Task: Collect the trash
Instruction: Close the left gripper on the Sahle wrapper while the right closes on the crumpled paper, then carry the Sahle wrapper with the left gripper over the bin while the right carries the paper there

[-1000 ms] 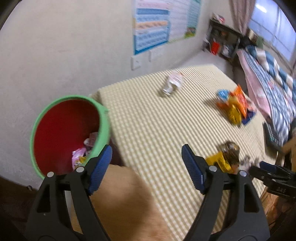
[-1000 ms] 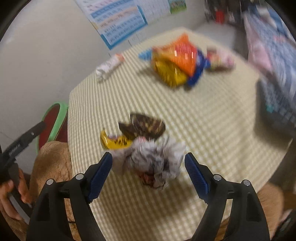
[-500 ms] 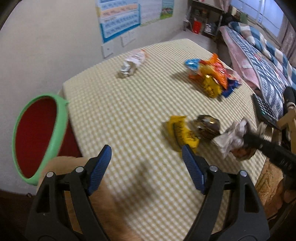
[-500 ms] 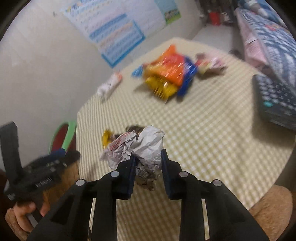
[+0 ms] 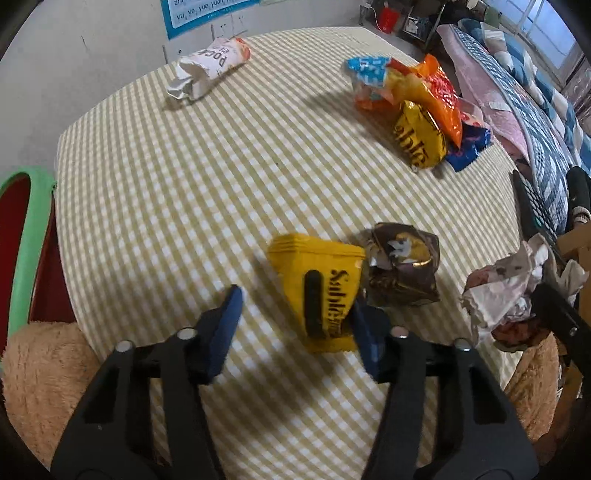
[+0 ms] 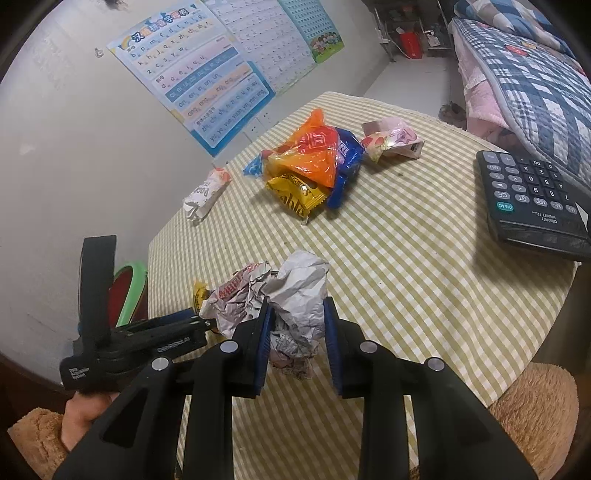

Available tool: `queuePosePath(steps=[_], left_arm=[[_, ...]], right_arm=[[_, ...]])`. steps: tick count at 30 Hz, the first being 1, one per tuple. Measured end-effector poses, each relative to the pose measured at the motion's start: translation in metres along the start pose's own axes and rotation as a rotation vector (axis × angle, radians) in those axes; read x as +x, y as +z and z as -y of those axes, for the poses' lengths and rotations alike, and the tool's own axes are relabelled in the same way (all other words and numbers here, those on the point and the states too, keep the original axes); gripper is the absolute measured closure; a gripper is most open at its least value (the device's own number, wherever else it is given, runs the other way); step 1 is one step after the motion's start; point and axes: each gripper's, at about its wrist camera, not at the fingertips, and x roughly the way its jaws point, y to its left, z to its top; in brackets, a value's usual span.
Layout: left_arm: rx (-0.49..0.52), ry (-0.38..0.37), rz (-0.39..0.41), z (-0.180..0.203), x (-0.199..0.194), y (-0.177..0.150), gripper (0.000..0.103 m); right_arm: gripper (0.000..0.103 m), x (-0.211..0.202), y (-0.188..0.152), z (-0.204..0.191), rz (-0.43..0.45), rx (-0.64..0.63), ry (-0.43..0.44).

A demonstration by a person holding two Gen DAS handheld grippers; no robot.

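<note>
Crumpled paper wad (image 6: 295,295) is pinched firmly in the right tongs (image 6: 295,332) above the checked table (image 5: 166,184), while the left tongs (image 5: 295,314), half-closed and just narrowing, straddle only the yellow wrapper (image 5: 321,284) beside the brown wrapper (image 5: 402,269), whose slick foil may slip out.

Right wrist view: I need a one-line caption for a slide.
Right hand-held gripper clamps a crumpled paper wad above the checked table; snack wrappers and calculator beyond.

- Indoor light, moderately dim; daylight enters from window (image 5: 546,14), upper right.
- Soft shadows beneath wrappers.
- Strong fisheye bending, dark corners.
- Slight blur on left gripper (image 5: 295,306) fingertips.
</note>
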Motion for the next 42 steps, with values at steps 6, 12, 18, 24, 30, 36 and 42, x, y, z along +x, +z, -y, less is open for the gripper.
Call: queuePosePath(steps=[6,12,18,24,30,36,42], left_arm=[[0.042,0.025,0.074,0.003,-0.024,-0.003,0.074],[0.092,0.092,0.190,-0.003,-0.059,-0.004,0.074],[0.066,0.116,0.242,-0.018,-0.079,0.000,0.074],[0.048,0.126,0.286,-0.025,-0.097,0.000,0.074],[0.043,0.122,0.307,-0.031,-0.105,-0.004,0.074],[0.032,0.115,0.320,-0.037,-0.108,-0.006,0.074],[0.010,0.115,0.335,-0.047,-0.113,-0.008,0.074]], right_arm=[[0.076,-0.001,0.001,-0.008,0.003,-0.017,0.000],[0.076,-0.007,0.004,-0.025,0.025,-0.054,0.002],[0.077,-0.012,0.007,-0.041,0.041,-0.086,0.015],[0.077,-0.014,0.009,-0.054,0.049,-0.114,0.023],[0.077,-0.016,0.010,-0.063,0.053,-0.130,0.016],[0.077,-0.015,0.010,-0.072,0.050,-0.151,0.011],[0.077,-0.013,0.010,-0.082,0.044,-0.174,0.007]])
